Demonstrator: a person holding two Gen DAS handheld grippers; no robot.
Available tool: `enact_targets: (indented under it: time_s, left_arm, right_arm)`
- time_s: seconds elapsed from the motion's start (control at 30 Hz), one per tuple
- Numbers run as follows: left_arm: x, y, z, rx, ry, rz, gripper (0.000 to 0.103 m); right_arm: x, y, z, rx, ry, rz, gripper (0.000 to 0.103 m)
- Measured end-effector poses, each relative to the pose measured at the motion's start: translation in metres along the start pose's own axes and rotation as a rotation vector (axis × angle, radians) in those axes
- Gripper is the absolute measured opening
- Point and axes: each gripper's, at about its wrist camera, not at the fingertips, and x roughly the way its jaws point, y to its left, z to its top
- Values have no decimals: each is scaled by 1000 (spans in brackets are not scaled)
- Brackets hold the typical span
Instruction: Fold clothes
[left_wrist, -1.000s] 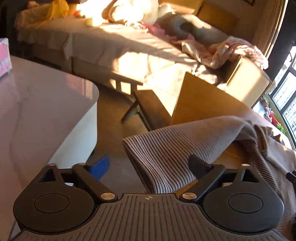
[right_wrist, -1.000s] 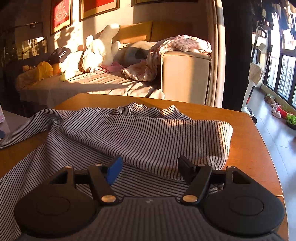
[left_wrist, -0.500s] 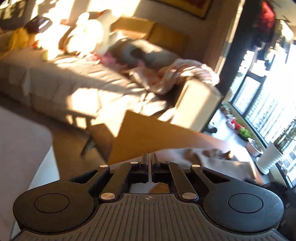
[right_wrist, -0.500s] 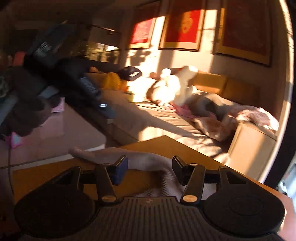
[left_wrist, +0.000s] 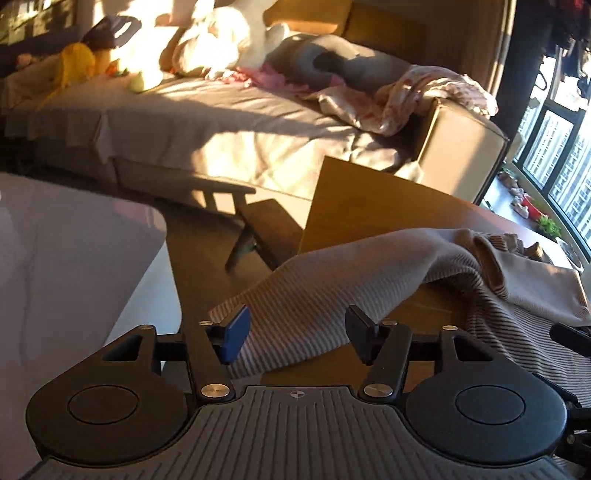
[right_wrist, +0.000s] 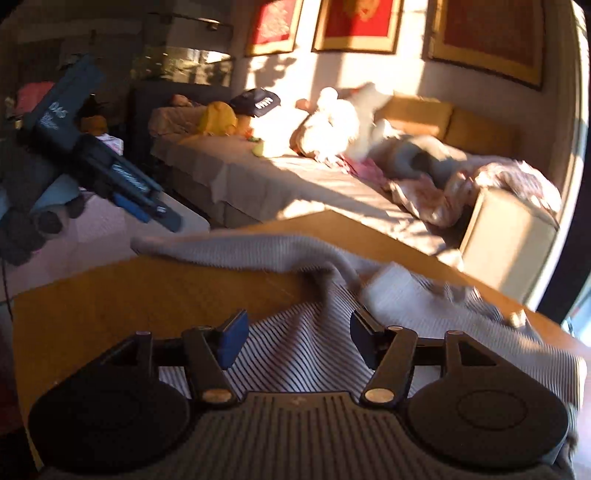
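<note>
We keep left tongs (left_wrist: 295, 330) opening over striped sleeve (left_wrist: 332, 280), not pinching; right tongs (right_wrist: 297, 334) opening, empty, above garment (right_wrist: 295, 347) on bench (right_wrist: 110, 291); we judge regrip for fold.

Black tongs (left_wrist: 295, 332), blue pad (left_wrist: 233, 339)

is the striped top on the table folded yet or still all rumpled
Rumpled, not folded: the top lies bunched on the table, one sleeve trailing over the edge.
</note>
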Motion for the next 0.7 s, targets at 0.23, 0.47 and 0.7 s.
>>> enact_targets:
  time_s: [0.23, 0.47, 0.7]
  left_arm:
    - [8, 38, -11, -118, 65, -38, 74]
    - [26, 49, -15, -222, 114, -138, 75]
    - [35, 38, -5, -200, 79, -155, 30]
  right_arm:
    - [10, -17, -9, 92, 39, 3, 69]
    - [14, -13, -7, 56, 50, 12, 69]
    - [12, -12, -8, 50, 39, 6, 69]
